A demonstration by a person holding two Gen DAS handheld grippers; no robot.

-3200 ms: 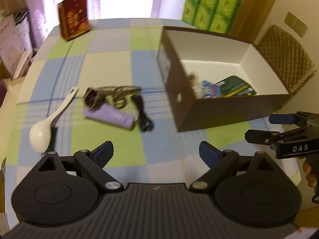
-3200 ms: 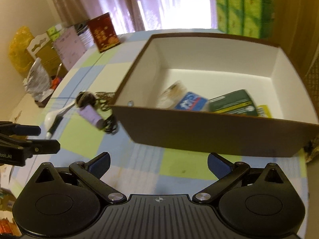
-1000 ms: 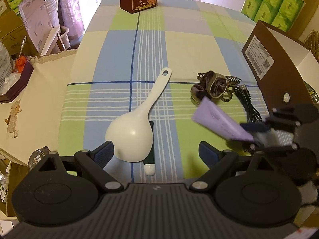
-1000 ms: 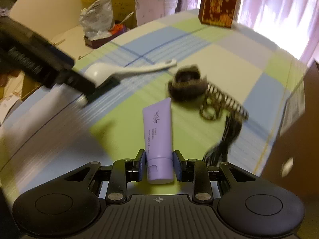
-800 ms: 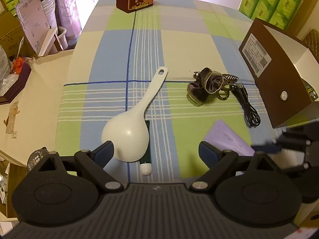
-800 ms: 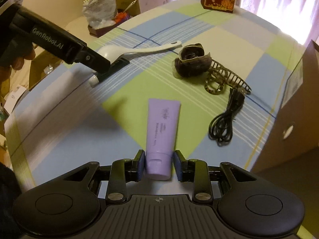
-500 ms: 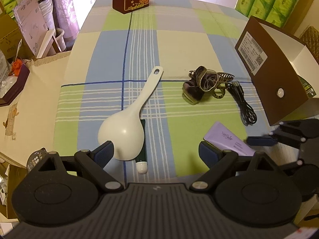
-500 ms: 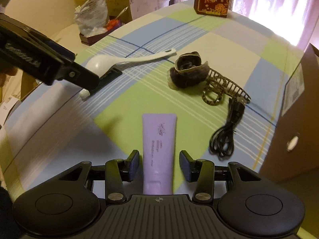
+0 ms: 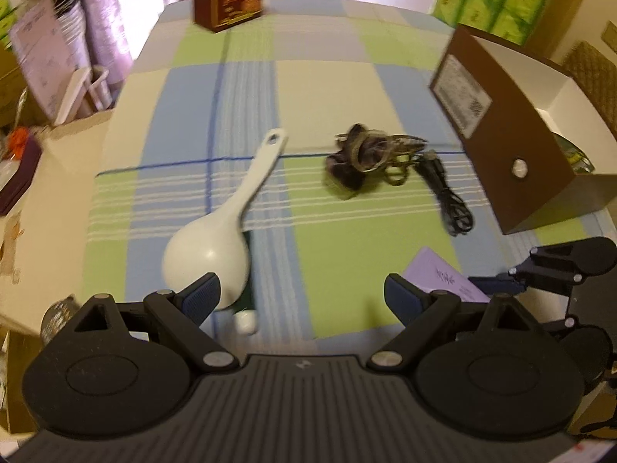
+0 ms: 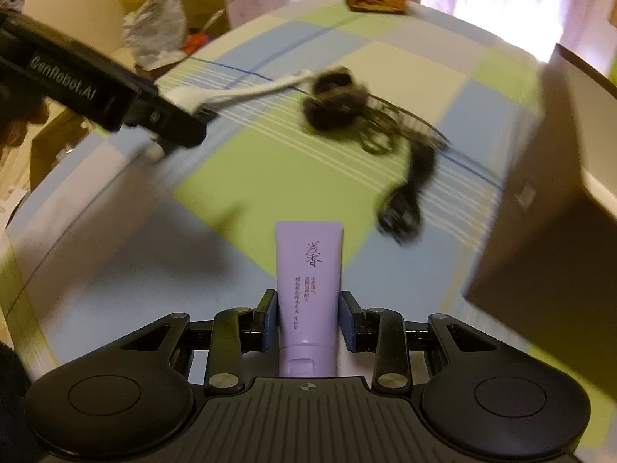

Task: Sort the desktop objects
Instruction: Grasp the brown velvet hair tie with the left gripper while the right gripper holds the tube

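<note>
Closing on the tube (image 10: 308, 289), the right gripper (image 10: 308, 322) brackets its lower body, pads at or just off its sides; the tube lies near the table's (image 10: 250, 177) near edge. The left gripper (image 9: 302, 295) hangs spread and empty above the spoon (image 9: 216, 247). For a sound grip, squeeze squarely above the cap, then carry it toward the box (image 9: 513, 154) at right.

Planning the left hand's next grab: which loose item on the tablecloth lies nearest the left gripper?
The white rice spoon: its bowl sits just ahead of the left gripper by one fingertip, while the hair clips and black cable lie farther up the cloth.
</note>
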